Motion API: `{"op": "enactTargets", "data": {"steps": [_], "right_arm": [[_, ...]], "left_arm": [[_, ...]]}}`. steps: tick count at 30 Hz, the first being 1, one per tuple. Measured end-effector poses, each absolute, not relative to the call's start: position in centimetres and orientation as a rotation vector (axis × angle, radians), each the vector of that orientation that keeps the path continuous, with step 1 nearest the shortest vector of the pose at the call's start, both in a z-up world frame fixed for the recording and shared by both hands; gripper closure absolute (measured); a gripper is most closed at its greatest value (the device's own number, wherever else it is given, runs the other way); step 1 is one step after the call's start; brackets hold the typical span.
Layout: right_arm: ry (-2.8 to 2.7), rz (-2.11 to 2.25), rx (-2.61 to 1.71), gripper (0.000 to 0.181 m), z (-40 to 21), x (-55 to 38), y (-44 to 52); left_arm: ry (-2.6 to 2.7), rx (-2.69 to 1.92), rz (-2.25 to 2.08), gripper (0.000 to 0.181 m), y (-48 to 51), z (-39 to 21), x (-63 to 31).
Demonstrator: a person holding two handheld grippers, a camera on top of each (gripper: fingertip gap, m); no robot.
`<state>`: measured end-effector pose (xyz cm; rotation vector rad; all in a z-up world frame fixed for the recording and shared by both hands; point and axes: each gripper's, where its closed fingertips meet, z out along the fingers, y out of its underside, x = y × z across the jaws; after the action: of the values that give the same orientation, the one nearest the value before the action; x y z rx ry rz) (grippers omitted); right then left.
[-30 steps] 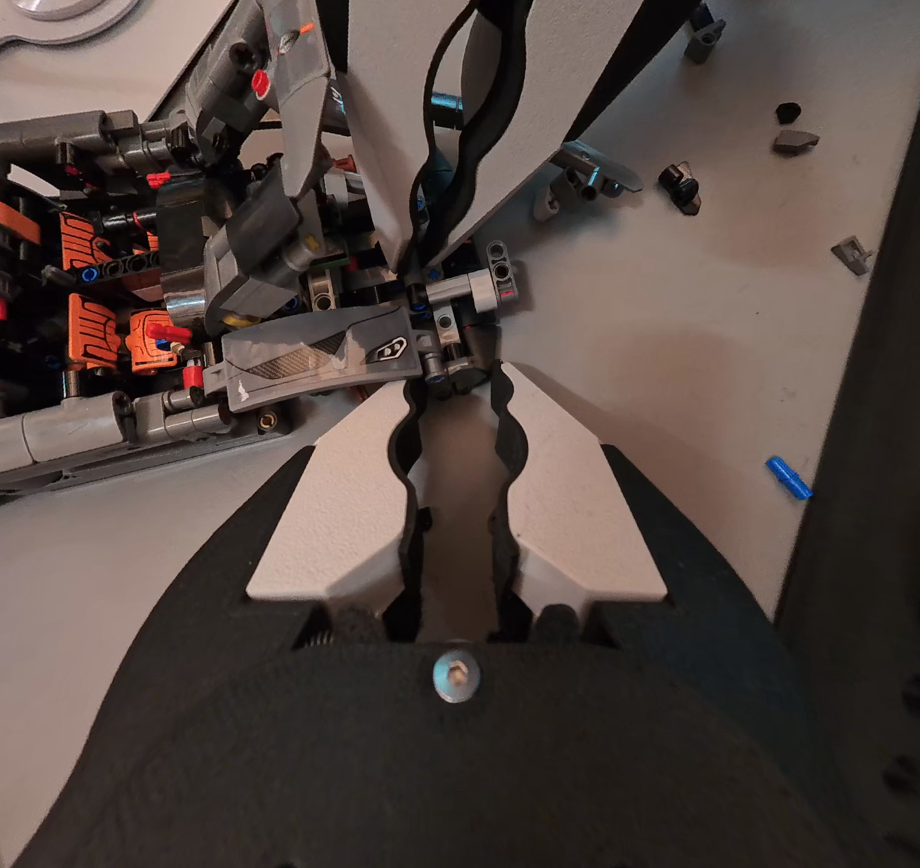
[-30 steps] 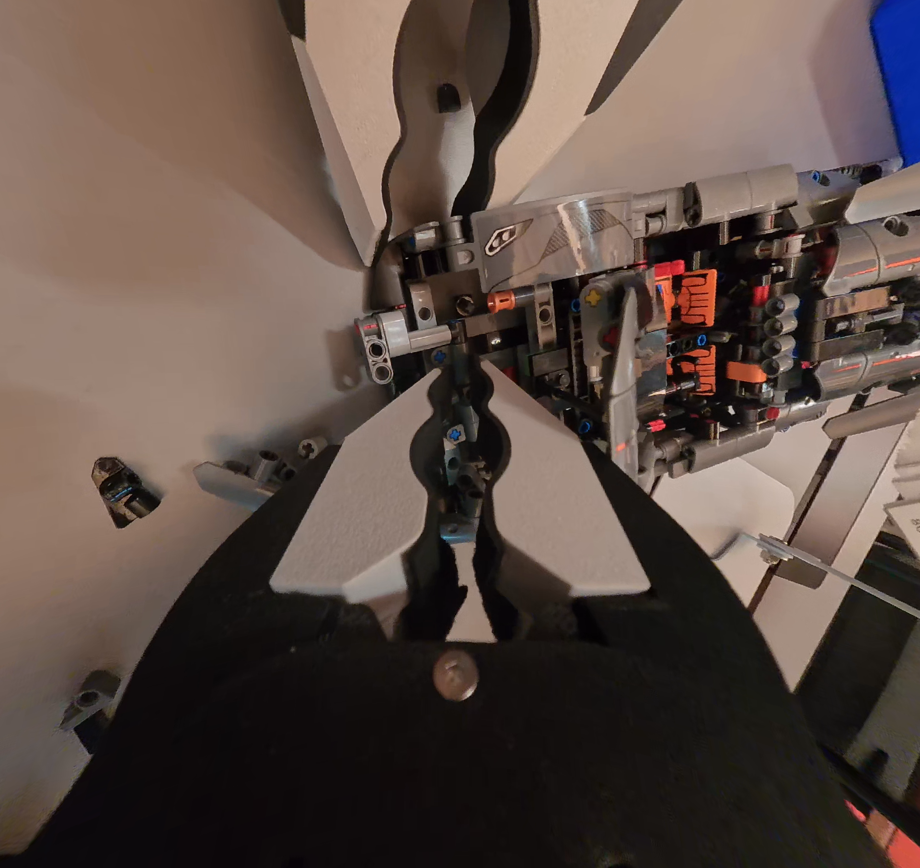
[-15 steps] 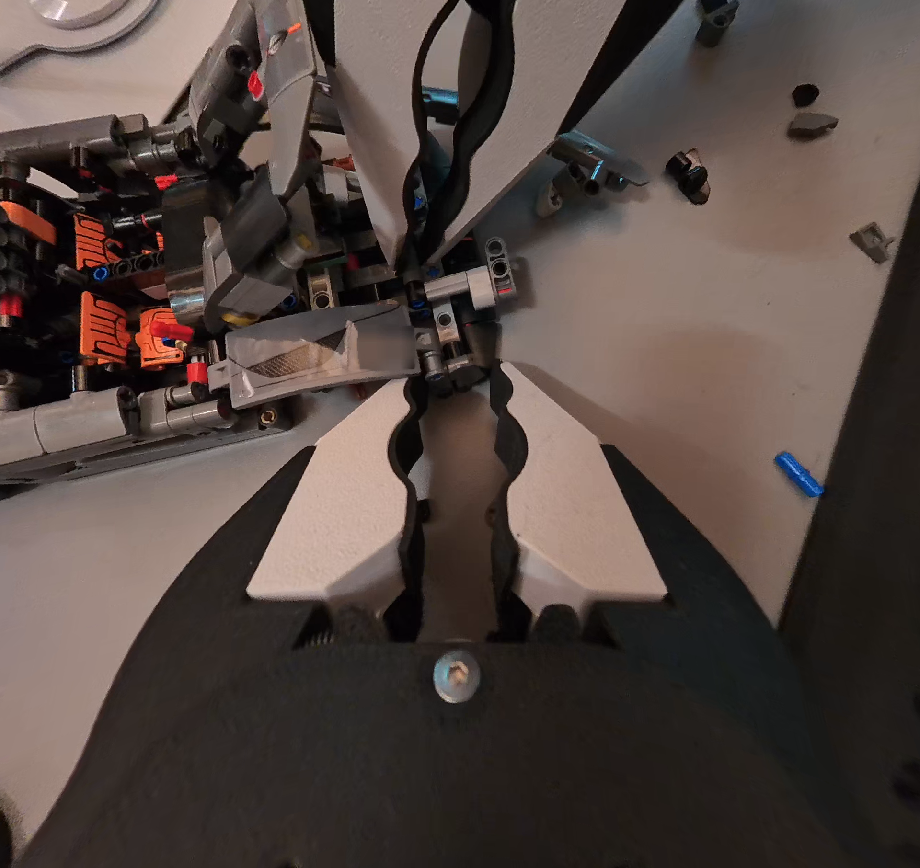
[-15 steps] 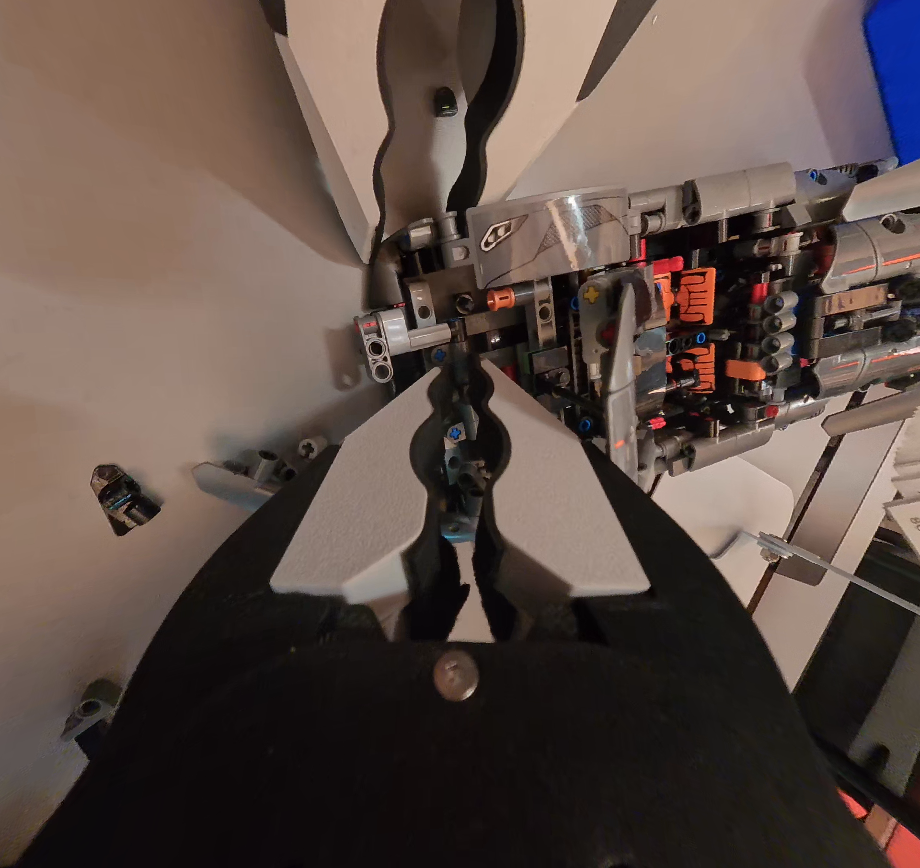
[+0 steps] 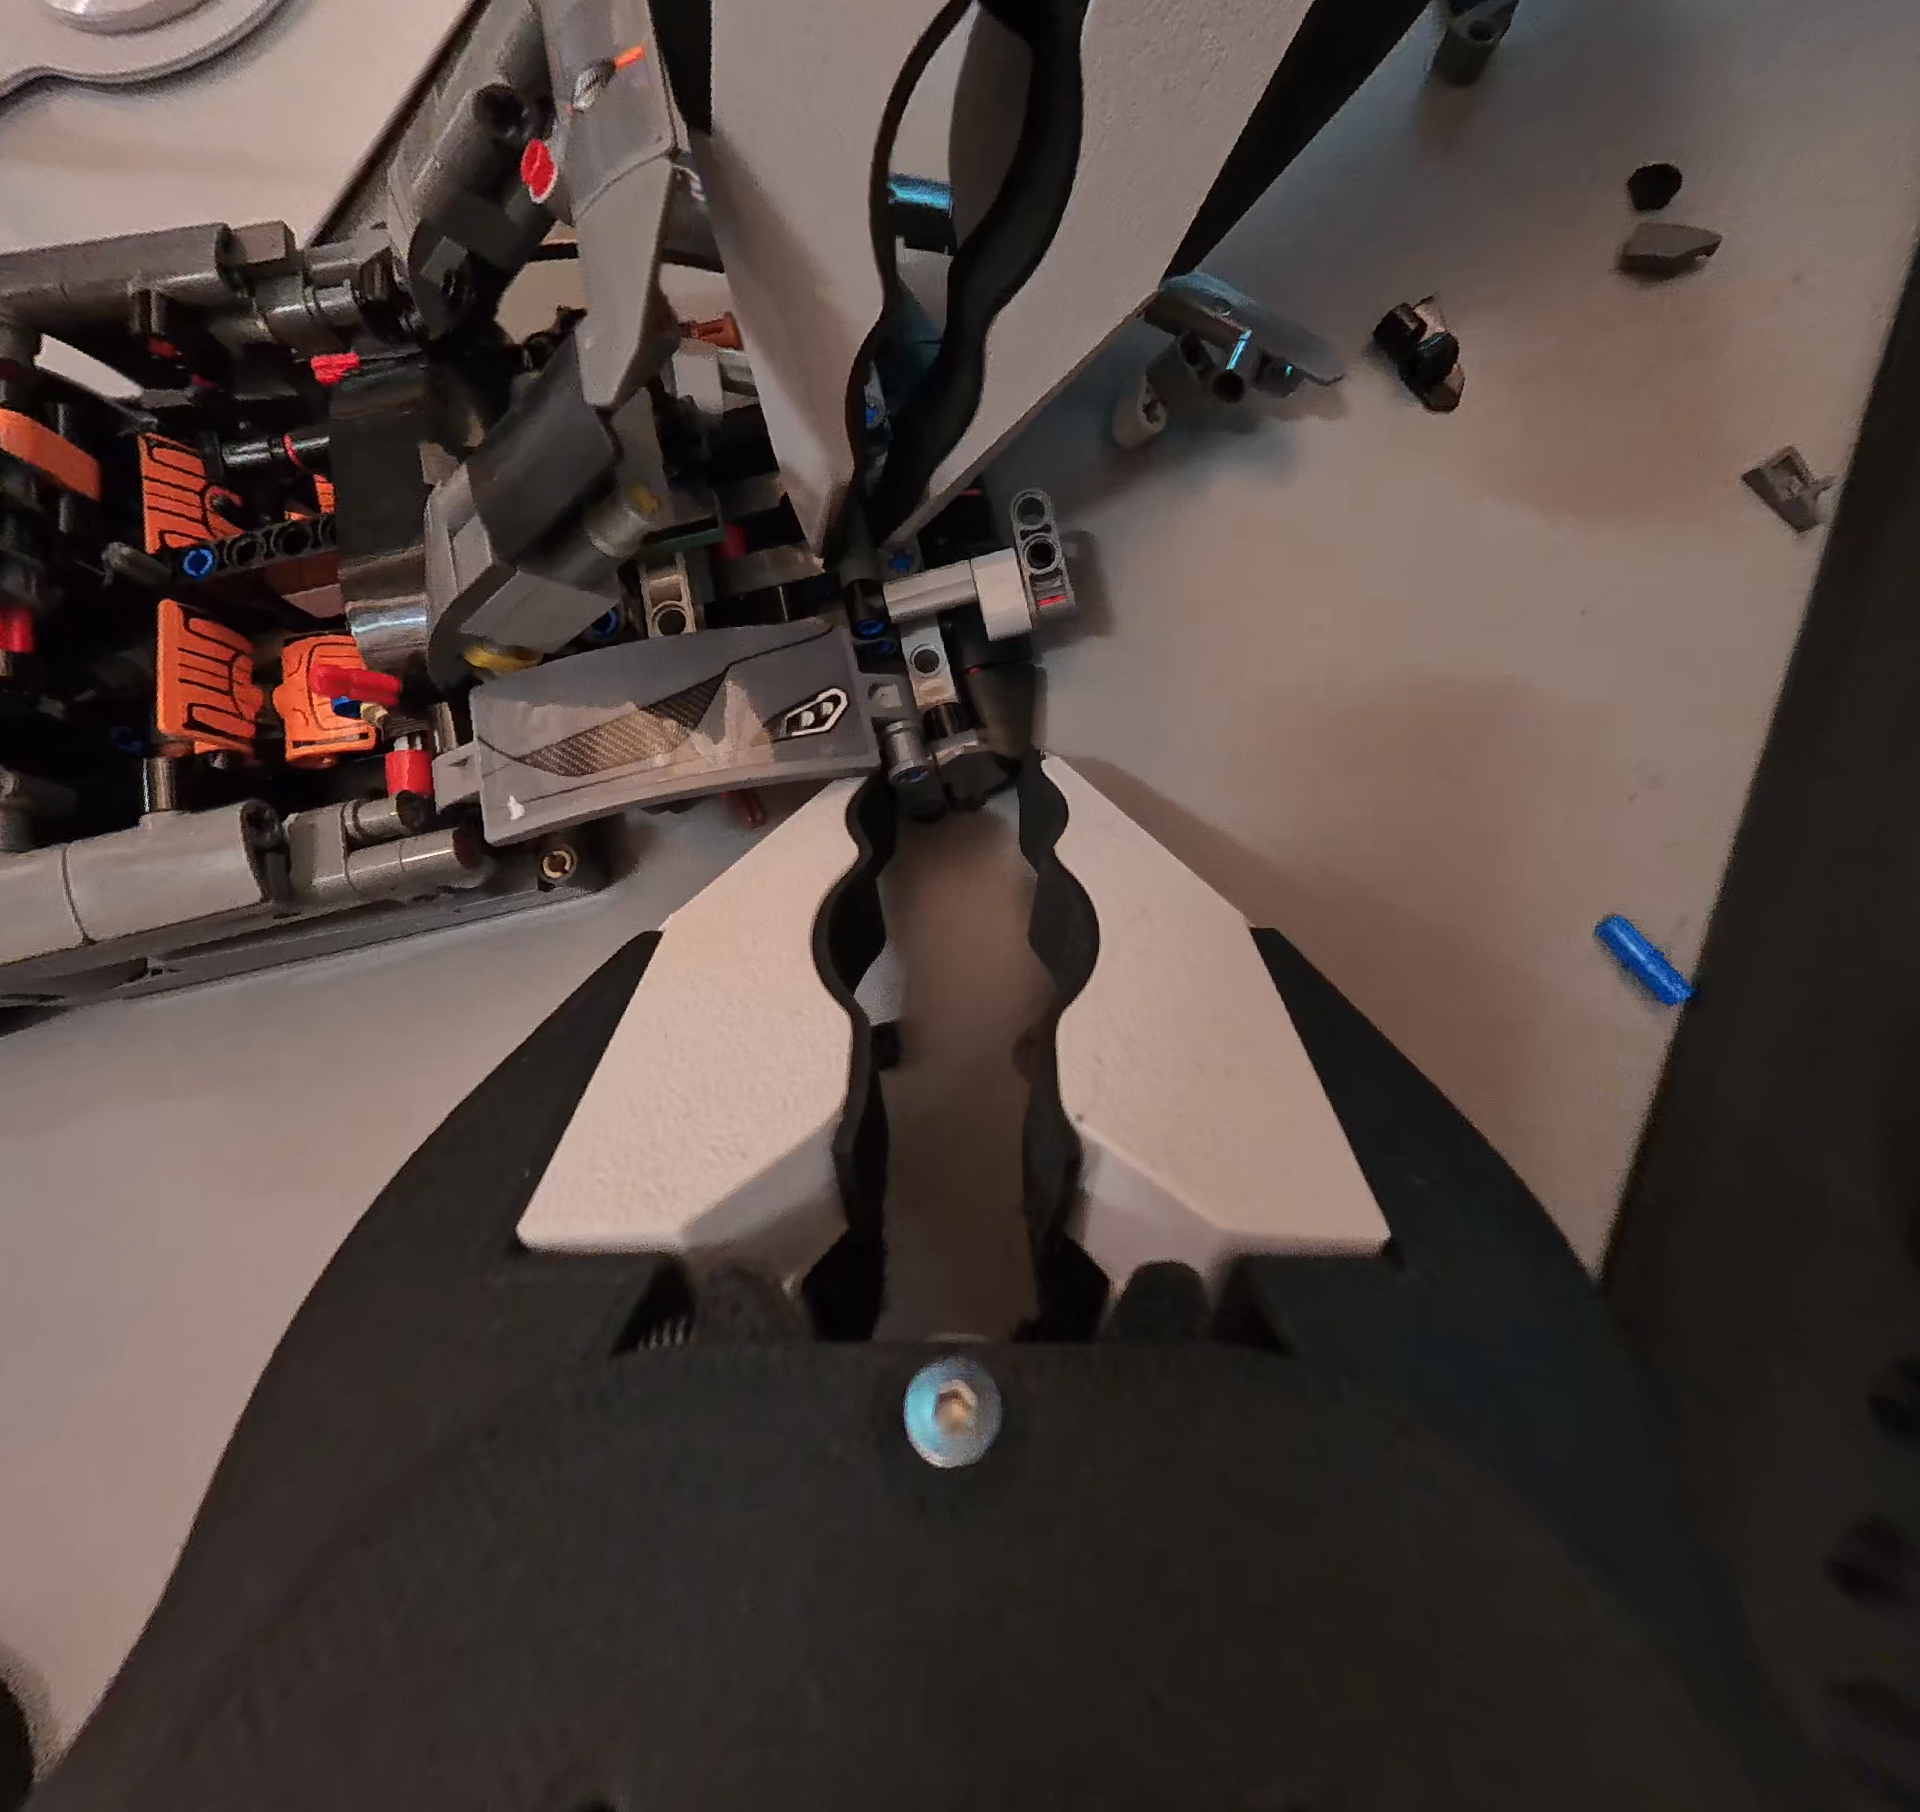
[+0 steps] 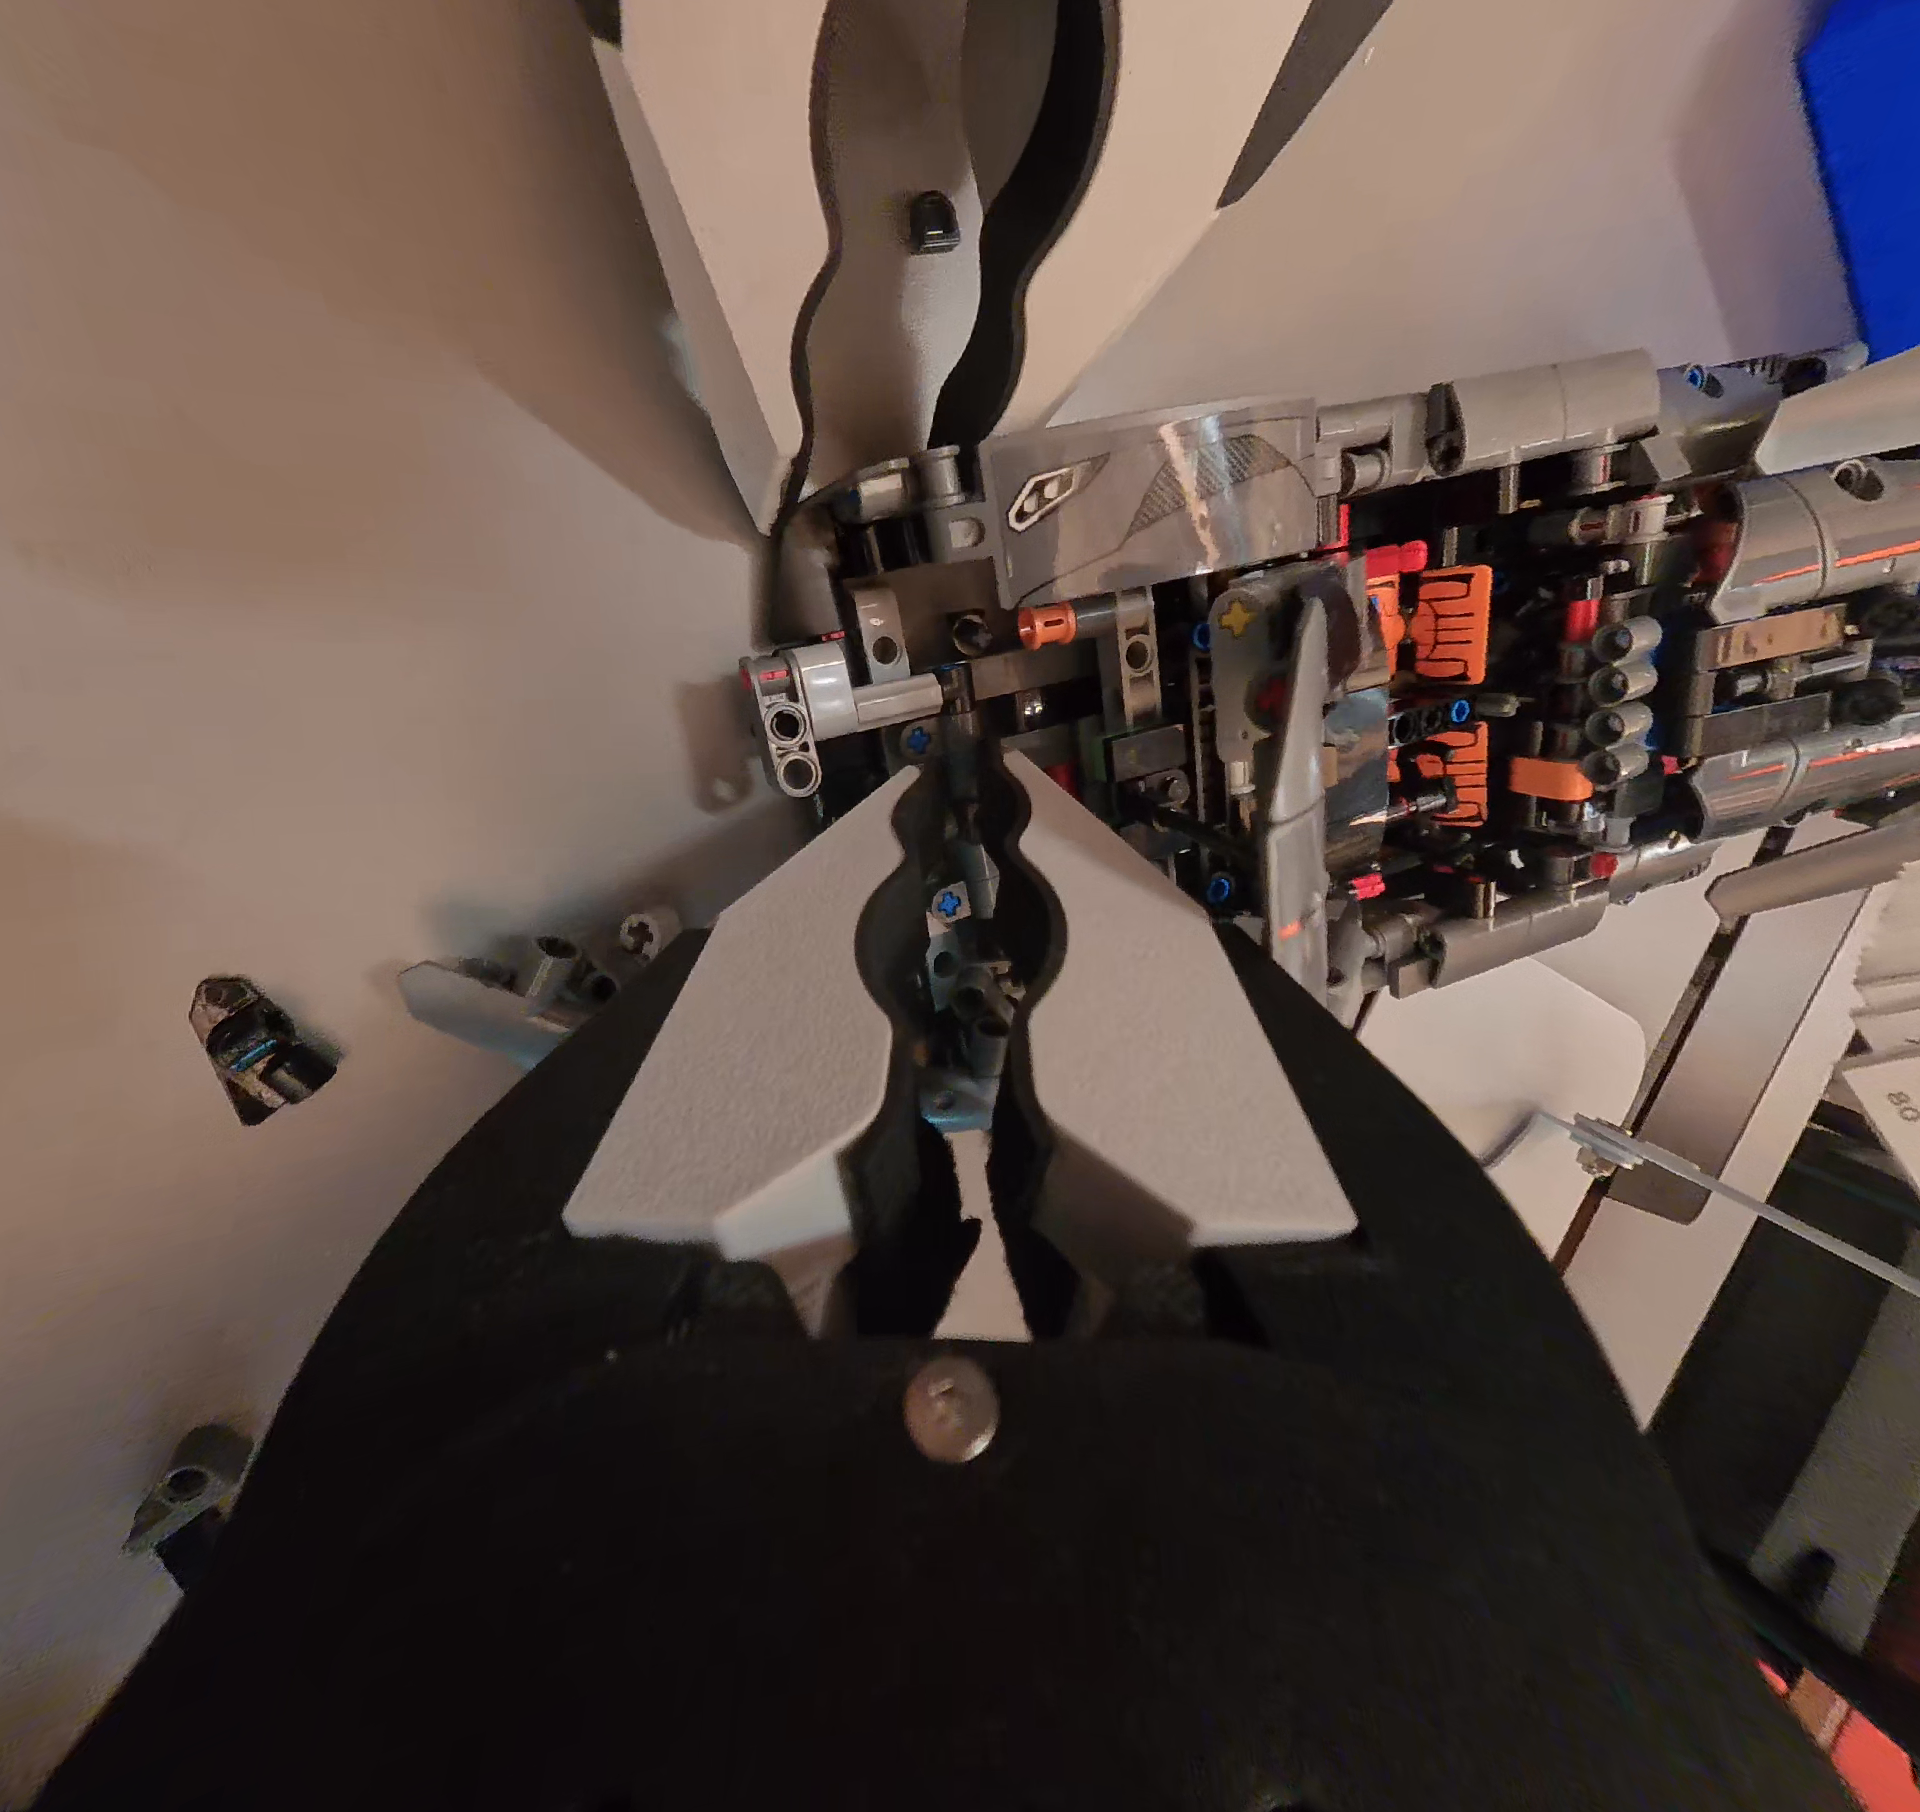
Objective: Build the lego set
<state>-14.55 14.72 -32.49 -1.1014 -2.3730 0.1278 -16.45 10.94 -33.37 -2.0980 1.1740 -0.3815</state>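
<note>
1. Build status. I read the lego model (image 5: 312, 536) as well advanced: a long grey Technic chassis with orange panels, red pins and black beams lies on the white table (image 5: 1403, 775) and runs off the left edge of the left wrist view. Its printed grey panel (image 5: 675, 734) is already mounted near the open end.

2. Work point. Both tools meet at that end, where a light grey connector (image 5: 1023, 578) projects sideways.

3. Left gripper (image 5: 956, 786). Its jaws stand narrowly apart, with the tips bracketing the small dark pins at the chassis corner. I cannot tell whether the pads actually press them; bare table shows between the fingers farther back.

4. Right gripper (image 6: 961, 786). Its jaws are closed on a slim sub-assembly (image 6: 966, 973) of dark and grey pieces with a blue cross axle end. The front of it touches the chassis just beside the connector. I judge this the step in hand: seating that piece.

5. Remaining work. Loose parts still lie to the right of the chassis in the left wrist view: a grey wing piece (image 5: 1236, 339), a black connector (image 5: 1423, 354), small grey bits and a blue pin (image 5: 1647, 973). The build is therefore not finished.
</note>
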Motion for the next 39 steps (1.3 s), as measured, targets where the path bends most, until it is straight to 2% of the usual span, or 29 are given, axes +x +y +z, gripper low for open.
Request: {"op": "enactTargets", "data": {"steps": [8,10,11,12,14,34,39], "right_arm": [[-2.366,0.152,-1.116,0.178,-32.48,-14.59,14.76],[-2.367,0.149,-1.117,0.178,-32.48,-14.61,14.74],[-2.366,0.153,-1.118,0.177,-32.47,-14.61,14.73],[-2.366,0.152,-1.117,0.177,-32.47,-14.61,14.74],[-2.365,0.148,-1.118,0.178,-32.47,-14.62,14.77],[-2.360,0.193,-1.095,0.177,-32.49,-14.84,14.22],[-2.363,0.205,-1.090,0.177,-32.48,-14.94,13.99]], "left_arm": [[1.103,-2.103,-0.403,0.155,11.35,-33.23,-16.02],[1.093,-2.120,-0.441,0.143,11.21,-33.49,-15.74],[1.077,-2.128,-0.455,0.142,11.33,-33.40,-15.49],[1.048,-2.141,-0.437,0.153,11.71,-33.41,-15.57],[1.028,-2.155,-0.460,0.155,11.79,-33.39,-15.61],[0.991,-2.184,-0.510,0.156,11.02,-33.36,-16.16],[1.123,-2.120,-0.476,0.156,10.79,-33.41,-16.34]]}}
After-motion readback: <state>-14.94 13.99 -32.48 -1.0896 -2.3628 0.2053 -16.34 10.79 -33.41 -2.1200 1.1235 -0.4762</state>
